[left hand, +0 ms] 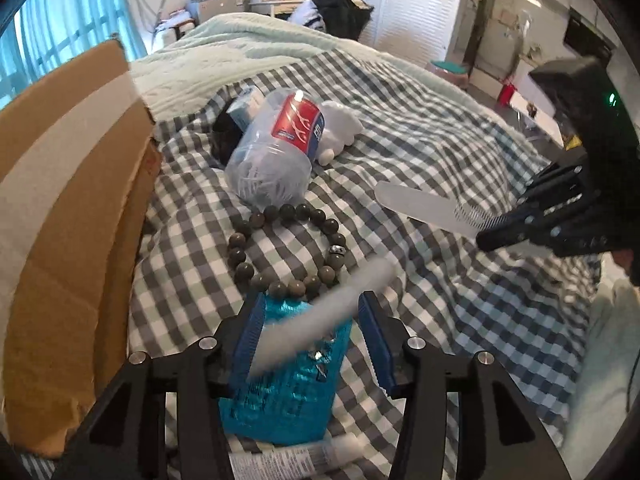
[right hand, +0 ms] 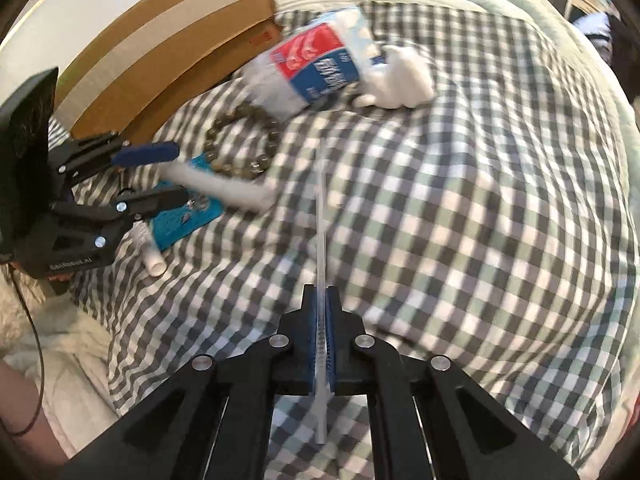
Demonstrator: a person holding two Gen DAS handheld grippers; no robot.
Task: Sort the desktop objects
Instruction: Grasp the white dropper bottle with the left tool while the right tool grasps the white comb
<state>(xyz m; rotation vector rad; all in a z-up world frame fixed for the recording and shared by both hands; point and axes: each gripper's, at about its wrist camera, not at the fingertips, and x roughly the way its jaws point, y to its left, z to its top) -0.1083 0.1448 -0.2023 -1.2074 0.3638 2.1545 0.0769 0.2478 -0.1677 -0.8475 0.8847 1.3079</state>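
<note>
My left gripper (left hand: 310,338) is open, its blue pads wide apart; a blurred white tube (left hand: 320,316) lies loose between them, over a blue packet (left hand: 286,376). In the right wrist view the tube (right hand: 224,184) slants out past the left gripper (right hand: 158,174). My right gripper (right hand: 322,320) is shut on a clear plastic comb (right hand: 321,224), held edge-on above the bed; the left wrist view shows the comb (left hand: 424,206) sticking out of it (left hand: 490,236). A dark bead bracelet (left hand: 286,248) lies ahead of the left gripper.
A cardboard box (left hand: 68,216) stands at the left. A clear jar of floss picks (left hand: 276,148), a white plush toy (left hand: 340,124), a small blue-and-white box (left hand: 246,106) and a white tube (left hand: 288,458) lie on the checked bedspread (left hand: 420,128).
</note>
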